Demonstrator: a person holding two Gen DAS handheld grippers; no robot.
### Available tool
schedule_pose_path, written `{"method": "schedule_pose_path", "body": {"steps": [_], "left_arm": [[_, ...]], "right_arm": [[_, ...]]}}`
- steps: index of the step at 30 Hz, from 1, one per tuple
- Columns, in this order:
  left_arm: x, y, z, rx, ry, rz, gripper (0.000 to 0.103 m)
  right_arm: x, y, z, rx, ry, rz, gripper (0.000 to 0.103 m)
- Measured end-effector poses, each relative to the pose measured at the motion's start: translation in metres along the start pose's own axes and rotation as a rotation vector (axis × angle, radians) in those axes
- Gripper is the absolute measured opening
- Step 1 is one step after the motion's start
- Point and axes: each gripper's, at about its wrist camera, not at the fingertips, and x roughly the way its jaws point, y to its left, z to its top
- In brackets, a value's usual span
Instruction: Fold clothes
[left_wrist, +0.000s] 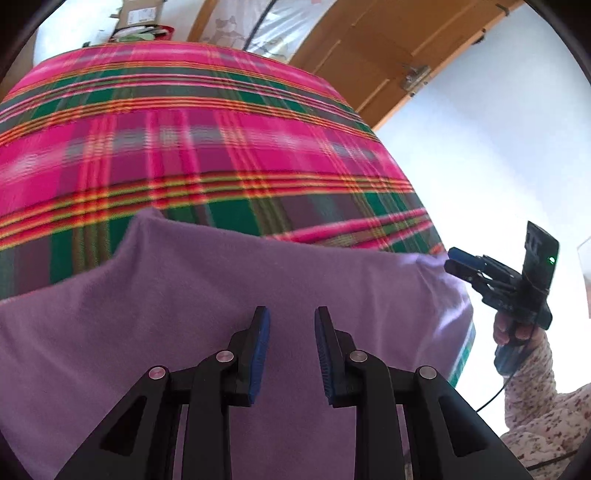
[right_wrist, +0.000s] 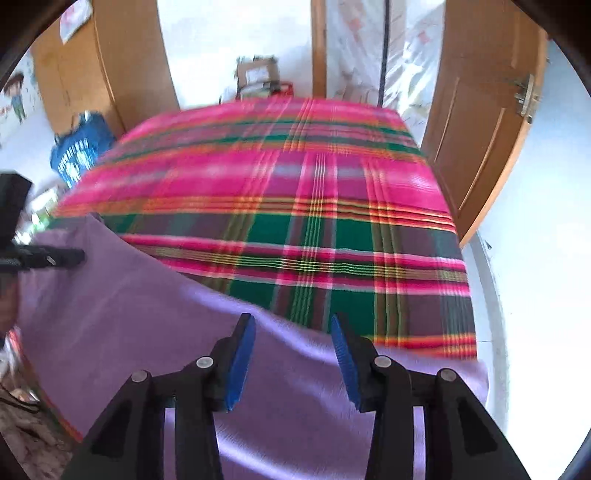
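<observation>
a: going left to right in the left wrist view, what does it show?

b: at about 9 o'clock the purple cloth begins; it spreads over the near part of the pink and green plaid blanket, which covers the flat surface up to 12 o'clock. at 6 o'clock the left gripper hangs over the cloth with a gap between its blue pads. nothing is pinched there; the purple fabric shows through the gap, so it grips nothing

a: and further right?

b: at 3 o'clock the right gripper is seen from the side, its tip at the cloth's right corner. a hand in a flowered sleeve holds its handle. a wooden door stands at about 1 o'clock

a: what about the right wrist view?

b: at 9 o'clock the left gripper is a dark blurred shape over the cloth's left end; its fingers cannot be made out there. a blue bag sits at 10 o'clock beyond the blanket. at 6 o'clock the right gripper has its jaws well apart, blue pads on either side of a raised fold of the cloth's edge, not pressing on it. the door is at 2 o'clock

a: where does the cloth lie overall?

b: flat along the near edge of the blanket, under both tools, its far edge slanting across the plaid
</observation>
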Motion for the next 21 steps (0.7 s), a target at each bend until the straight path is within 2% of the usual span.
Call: {"method": "schedule_pose_path", "body": {"steps": [5,10,14,17,21], "left_arm": [[0.017,-0.035,0.001,0.081,0.03,-0.082,0.026],[0.043,-0.08,0.008,0.186,0.08,-0.148,0.026],[0.065,-0.112,0.018,0.252,0.115,-0.18,0.026],[0.087,-0.128,0.024,0.263,0.153,-0.182,0.028],[0.106,-0.142,0.021,0.294,0.192,-0.161,0.028]], "right_arm": [[-0.029,0.01,-0.039,0.072,-0.039,0.024,0.044],[-0.039,0.008,-0.082,0.228,-0.042,-0.001,0.044],[-0.047,0.0,-0.103,0.344,-0.068,0.002,0.042],[-0.048,-0.002,-0.114,0.398,-0.062,-0.035,0.042],[-0.053,-0.016,-0.133,0.566,-0.095,-0.023,0.041]]}}
